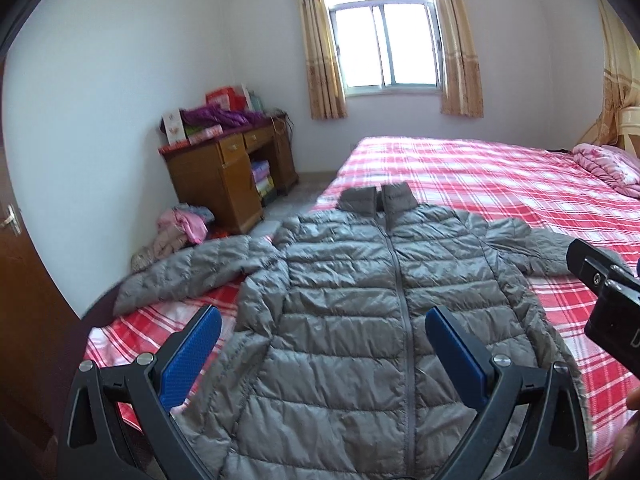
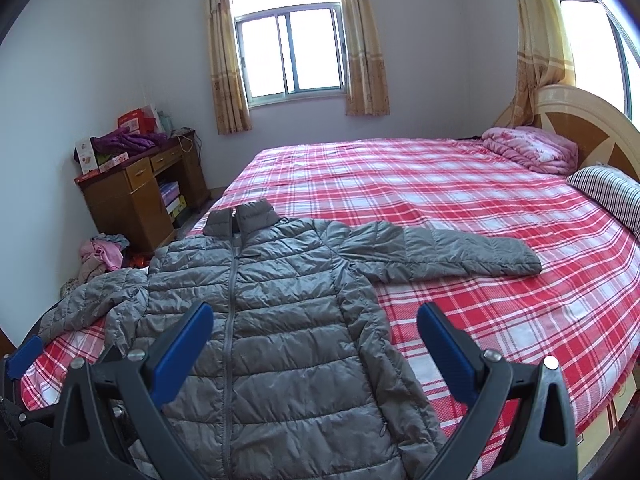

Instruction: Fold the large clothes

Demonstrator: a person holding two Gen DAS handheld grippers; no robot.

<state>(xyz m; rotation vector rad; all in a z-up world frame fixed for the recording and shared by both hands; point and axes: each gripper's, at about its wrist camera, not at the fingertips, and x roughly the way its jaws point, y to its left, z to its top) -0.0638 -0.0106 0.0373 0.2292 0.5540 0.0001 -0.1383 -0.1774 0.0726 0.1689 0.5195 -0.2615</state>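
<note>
A bed (image 2: 460,184) covered in a red-and-white plaid sheet carries a gray puffer jacket (image 2: 280,312), zipped and laid flat face up with both sleeves spread outward. A folded pink quilt (image 2: 528,152) and a striped pillow (image 2: 612,196) rest at the head end, well apart from the jacket.

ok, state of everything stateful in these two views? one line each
jacket: spread flat on the bed, front up, zipped, both sleeves out
left gripper: open, above the jacket, holding nothing
right gripper: open, above the jacket, holding nothing
bed: covered by a red plaid sheet
pink quilt: folded at the headboard
window: curtains drawn back
</note>
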